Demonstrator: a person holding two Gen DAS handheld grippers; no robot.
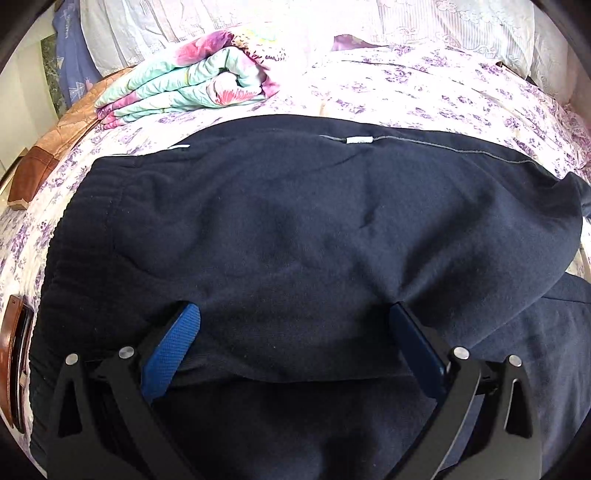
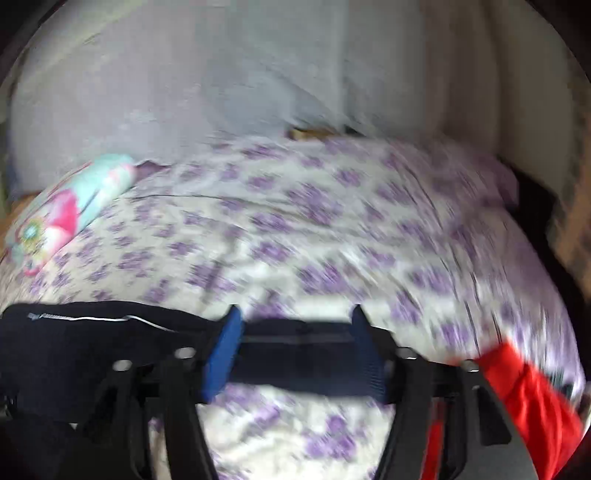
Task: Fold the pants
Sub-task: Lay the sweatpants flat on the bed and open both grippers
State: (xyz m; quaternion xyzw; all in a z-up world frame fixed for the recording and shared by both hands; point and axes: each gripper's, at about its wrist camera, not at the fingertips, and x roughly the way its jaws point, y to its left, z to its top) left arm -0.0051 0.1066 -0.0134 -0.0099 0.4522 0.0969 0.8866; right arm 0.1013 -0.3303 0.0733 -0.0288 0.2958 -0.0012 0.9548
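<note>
Dark navy pants (image 1: 295, 221) lie spread on the floral bed sheet (image 1: 424, 92), with the ribbed waistband to the left and a small white label at the far edge. My left gripper (image 1: 297, 325) hovers low over their near part, open wide; the cloth lies under the blue pads (image 1: 173, 350) without being pinched. The right wrist view is blurred. There my right gripper (image 2: 295, 347) stands open, and a band of the navy pants (image 2: 92, 339) stretches across between its blue pads (image 2: 221, 354), with the sheet showing beneath it.
A folded pastel quilt (image 1: 184, 81) sits at the far left of the bed, with pale pillows (image 1: 461, 26) behind. A brown wooden bed edge (image 1: 37, 173) runs along the left. Red cloth (image 2: 524, 398) lies at the lower right of the right wrist view.
</note>
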